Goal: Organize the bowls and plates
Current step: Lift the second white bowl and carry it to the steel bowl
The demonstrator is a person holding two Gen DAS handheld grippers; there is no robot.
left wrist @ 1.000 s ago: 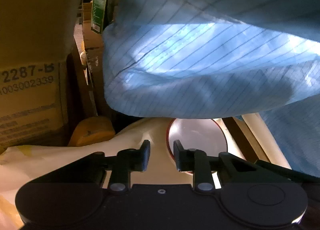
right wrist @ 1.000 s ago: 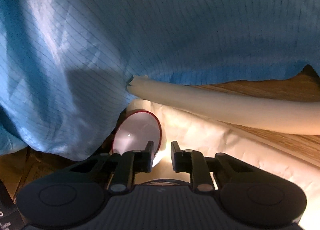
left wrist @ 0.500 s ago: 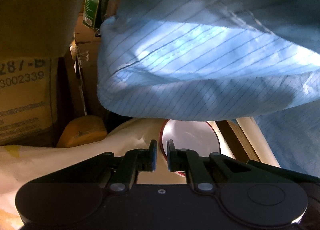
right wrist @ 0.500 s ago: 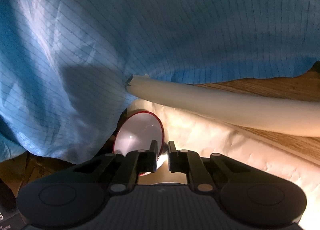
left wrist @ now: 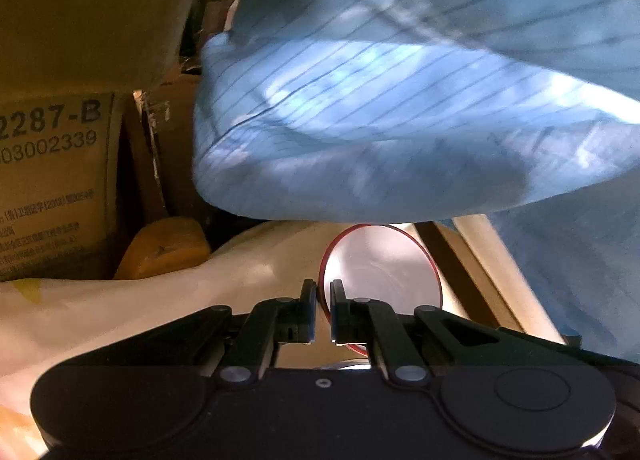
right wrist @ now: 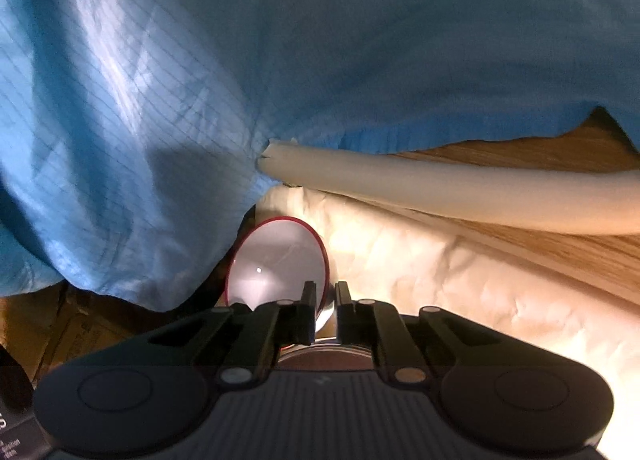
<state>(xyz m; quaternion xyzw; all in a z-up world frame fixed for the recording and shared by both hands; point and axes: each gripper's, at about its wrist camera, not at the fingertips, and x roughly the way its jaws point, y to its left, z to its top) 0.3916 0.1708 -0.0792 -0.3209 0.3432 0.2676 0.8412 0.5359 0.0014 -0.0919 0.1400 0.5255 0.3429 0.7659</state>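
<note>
White bowl (left wrist: 382,264) — thin red rim, glossy; both sets of jaws clenched on its rim.

Left gripper (left wrist: 322,310) clamped on red rim of white bowl (left wrist: 384,268). Overhung by blue striped cloth (left wrist: 400,120). Flanked by printed cardboard box (left wrist: 52,180).

Bowl (left wrist: 380,264): white inside, thin red rim. Garment (right wrist: 280,60): light blue with fine dark pinstripes. Desk covering (right wrist: 440,280): cream, crinkled. Desk (right wrist: 540,244): wood grain, warm brown. Carton (left wrist: 52,180): tan with black print. Tongs (left wrist: 323,314): black.
</note>
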